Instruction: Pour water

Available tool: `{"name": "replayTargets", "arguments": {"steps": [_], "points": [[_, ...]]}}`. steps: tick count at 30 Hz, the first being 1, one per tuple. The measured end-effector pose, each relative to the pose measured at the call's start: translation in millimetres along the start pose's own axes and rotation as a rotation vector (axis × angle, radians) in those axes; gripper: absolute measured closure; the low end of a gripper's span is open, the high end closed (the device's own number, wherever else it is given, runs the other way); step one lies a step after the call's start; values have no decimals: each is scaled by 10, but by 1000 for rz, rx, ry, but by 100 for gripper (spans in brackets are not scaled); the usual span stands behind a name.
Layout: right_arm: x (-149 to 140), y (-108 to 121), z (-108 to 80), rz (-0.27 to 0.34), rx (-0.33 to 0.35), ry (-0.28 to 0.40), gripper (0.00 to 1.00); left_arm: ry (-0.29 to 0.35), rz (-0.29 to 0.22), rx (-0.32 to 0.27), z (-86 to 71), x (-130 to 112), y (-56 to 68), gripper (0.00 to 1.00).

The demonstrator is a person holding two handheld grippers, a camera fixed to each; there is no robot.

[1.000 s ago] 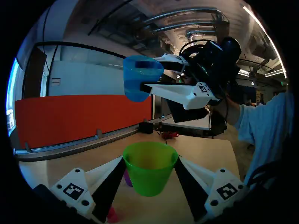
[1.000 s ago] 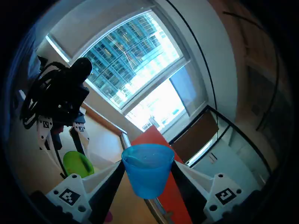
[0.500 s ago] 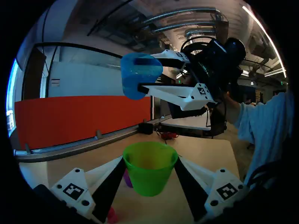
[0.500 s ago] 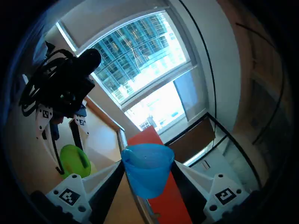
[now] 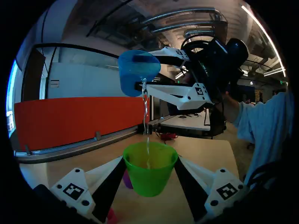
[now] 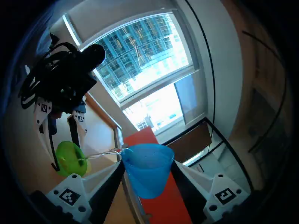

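**The blue cup has tipped past its lip and water now falls**

The right tool [image 6: 147, 166] is clenched on the blue cup [image 6: 147, 179], one finger pressing each side of its wall. Half a second ago the cup was only leaning. Now it is tilted further, and a thin stream of water [image 5: 144, 108] leaves its lower lip. In the left gripper view the stream drops straight down into the mouth of the green cup [image 5: 149, 179]. That cup is held upright by the left tool [image 5: 149, 161], which grips it from both sides just above the counter [image 5: 209, 149]. The blue cup sits high, well apart from the green one, so the water falls a long way.

I judge that the pour has only just begun and is on target, with no splash showing on the counter. The thin stream leaves little margin, so a small sway of either tool could send it over the rim. A light sleeve [image 5: 265, 127] shows behind the right tool.
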State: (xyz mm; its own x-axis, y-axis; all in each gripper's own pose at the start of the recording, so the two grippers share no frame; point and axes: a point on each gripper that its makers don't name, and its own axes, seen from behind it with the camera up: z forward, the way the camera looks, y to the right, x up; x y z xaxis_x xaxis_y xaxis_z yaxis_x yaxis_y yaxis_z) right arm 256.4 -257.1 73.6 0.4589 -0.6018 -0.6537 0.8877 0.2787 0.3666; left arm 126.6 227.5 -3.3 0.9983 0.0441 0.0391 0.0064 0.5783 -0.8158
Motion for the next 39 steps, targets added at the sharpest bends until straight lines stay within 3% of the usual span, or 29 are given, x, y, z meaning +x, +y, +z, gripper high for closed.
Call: {"name": "replayTargets", "arguments": {"steps": [26, 39], "points": [[49, 244, -8, -131, -46, -6, 11, 0, -2, -2, 4, 8, -4, 13], [83, 238, 10, -197, -42, -11, 11, 3, 0, -5, 3, 31, 21, 13]]}}
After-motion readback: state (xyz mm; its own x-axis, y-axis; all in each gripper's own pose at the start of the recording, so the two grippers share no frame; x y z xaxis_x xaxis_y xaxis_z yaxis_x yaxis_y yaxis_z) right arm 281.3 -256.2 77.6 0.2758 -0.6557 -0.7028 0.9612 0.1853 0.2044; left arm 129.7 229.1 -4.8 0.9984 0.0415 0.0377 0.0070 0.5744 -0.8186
